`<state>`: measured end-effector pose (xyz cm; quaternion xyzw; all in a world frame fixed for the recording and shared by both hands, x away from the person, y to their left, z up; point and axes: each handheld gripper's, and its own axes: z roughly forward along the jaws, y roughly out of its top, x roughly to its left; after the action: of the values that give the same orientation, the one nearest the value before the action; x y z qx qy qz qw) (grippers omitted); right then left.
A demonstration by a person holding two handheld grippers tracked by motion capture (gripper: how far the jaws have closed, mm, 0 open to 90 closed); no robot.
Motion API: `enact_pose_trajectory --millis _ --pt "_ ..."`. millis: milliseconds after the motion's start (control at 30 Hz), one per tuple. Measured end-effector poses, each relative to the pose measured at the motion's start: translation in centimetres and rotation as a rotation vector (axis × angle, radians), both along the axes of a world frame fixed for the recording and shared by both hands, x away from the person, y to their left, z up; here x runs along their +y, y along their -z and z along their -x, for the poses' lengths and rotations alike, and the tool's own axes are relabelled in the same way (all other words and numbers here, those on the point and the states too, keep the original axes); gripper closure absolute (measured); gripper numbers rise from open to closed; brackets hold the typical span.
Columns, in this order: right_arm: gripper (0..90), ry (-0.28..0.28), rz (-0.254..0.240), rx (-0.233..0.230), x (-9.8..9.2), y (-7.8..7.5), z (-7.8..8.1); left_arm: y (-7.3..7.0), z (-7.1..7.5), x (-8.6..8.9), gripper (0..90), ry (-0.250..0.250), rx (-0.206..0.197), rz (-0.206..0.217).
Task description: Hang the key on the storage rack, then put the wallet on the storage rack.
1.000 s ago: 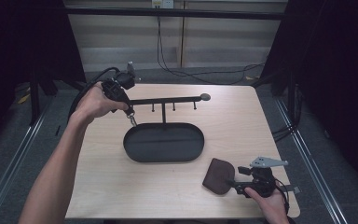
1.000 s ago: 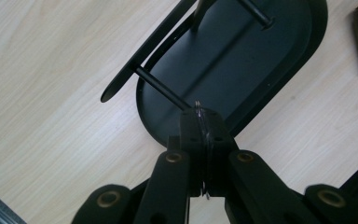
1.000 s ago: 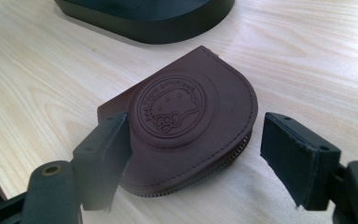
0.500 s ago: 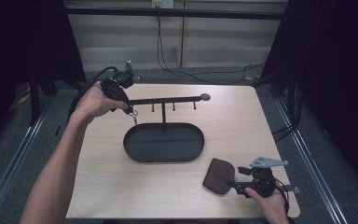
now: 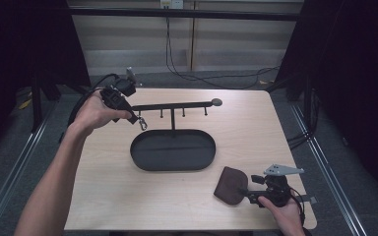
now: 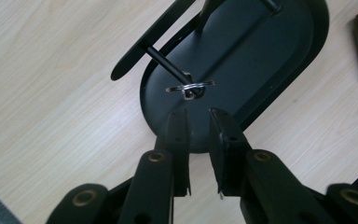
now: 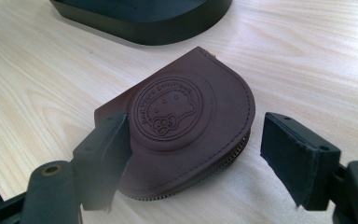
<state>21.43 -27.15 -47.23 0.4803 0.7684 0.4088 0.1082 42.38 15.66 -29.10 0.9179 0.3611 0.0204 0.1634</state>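
— What's on the pale wood tabletop (image 5: 103, 196)?
— A black stand with an oval tray (image 5: 172, 150) and a peg bar (image 5: 177, 105). A key ring (image 6: 189, 87) hangs on the end peg (image 6: 168, 67).
— And the left gripper (image 6: 198, 116)?
— Just short of the ring, its jaws parted a little, having just been opening; nothing sits between them.
— The other side?
— A brown pouch (image 7: 182, 126) lies flat near the front edge, beside the tray. The right gripper (image 7: 193, 149) rests there, jaws spread wide to either side of it; the right pad stands clear of the leather.
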Motion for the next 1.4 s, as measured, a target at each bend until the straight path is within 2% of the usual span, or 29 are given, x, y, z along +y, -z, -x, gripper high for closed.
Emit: enact_pose_trajectory --millis 133,233,300,333,433,500,600,633,667,700,767,800,867,900,1000,1067,1100,1167,1300,1367,1400 --pt "24.5 -0.002 0.003 0.001 0.1 0.0 0.0 0.2 0.5 0.7 71.8 -0.024 -0.015 0.042" --pt "24.5 0.0 0.003 -0.001 0.1 0.0 0.0 0.4 0.8 1.4 59.2 -0.038 -0.003 0.066" --pt "24.6 0.001 0.004 0.0 0.0 0.0 0.1 0.4 1.0 1.9 54.9 -0.057 -0.014 0.077" --pt "24.5 -0.001 0.004 -0.005 0.0 0.0 0.1 0.5 1.1 2.1 52.2 -0.076 -0.02 0.098" --pt "24.6 0.003 0.002 -0.004 0.0 0.0 0.2 0.9 1.5 2.9 47.5 -0.097 -0.021 0.126" --pt "24.6 0.004 0.002 -0.004 0.0 0.0 0.1 1.3 1.8 3.3 47.7 -0.106 -0.02 0.146" --pt "24.6 0.0 0.005 -0.005 0.0 0.0 0.1 1.7 2.3 3.6 47.0 -0.129 -0.047 0.167" --pt "24.6 0.001 0.005 -0.006 0.0 0.0 0.1 1.9 2.6 3.8 47.0 -0.126 -0.053 0.183" --pt "24.6 0.004 0.004 -0.003 0.0 0.0 0.2 2.0 2.9 4.0 52.2 -0.092 -0.066 0.191" --pt "24.6 0.006 0.002 -0.003 0.0 0.0 0.2 2.2 3.2 4.1 56.7 -0.092 -0.076 0.195" --pt "24.6 0.008 0.001 -0.005 -0.1 -0.1 0.2 2.3 3.6 4.3 51.3 -0.089 -0.089 0.2" --pt "24.6 0.008 0.001 -0.006 -0.1 0.0 0.2 2.4 3.8 4.4 50.6 -0.078 -0.101 0.2" --pt "24.6 0.01 0.001 -0.002 -0.1 0.0 0.1 2.7 4.6 4.9 53.1 -0.059 -0.131 0.233" --pt "24.6 0.01 0.001 -0.002 -0.1 0.0 0.1 2.7 4.6 4.9 49.4 -0.059 -0.131 0.233" --pt "24.6 0.011 0.003 -0.001 0.0 0.0 0.0 3.2 5.2 5.2 47.0 -0.083 -0.155 0.228" --pt "24.6 0.012 0.004 -0.001 0.0 0.0 0.0 3.6 5.6 5.6 43.4 -0.108 -0.172 0.244" --pt "24.6 0.013 0.003 -0.001 0.0 0.0 0.0 3.8 5.8 5.7 41.4 -0.109 -0.168 0.257" --pt "24.6 0.013 0.004 -0.002 0.0 0.0 0.1 4.4 6.1 6.0 40.1 -0.094 -0.161 0.26" --pt "24.6 0.012 0.002 0.0 -0.1 0.0 0.1 5.3 7.0 6.7 34.2 -0.087 -0.187 0.275" --pt "24.7 0.012 0.004 0.0 -0.1 0.0 0.1 5.7 7.5 7.0 27.6 -0.088 -0.195 0.28" --pt "24.7 0.013 -0.001 -0.002 -0.1 0.0 0.1 5.8 7.7 7.2 25.7 -0.072 -0.192 0.28"
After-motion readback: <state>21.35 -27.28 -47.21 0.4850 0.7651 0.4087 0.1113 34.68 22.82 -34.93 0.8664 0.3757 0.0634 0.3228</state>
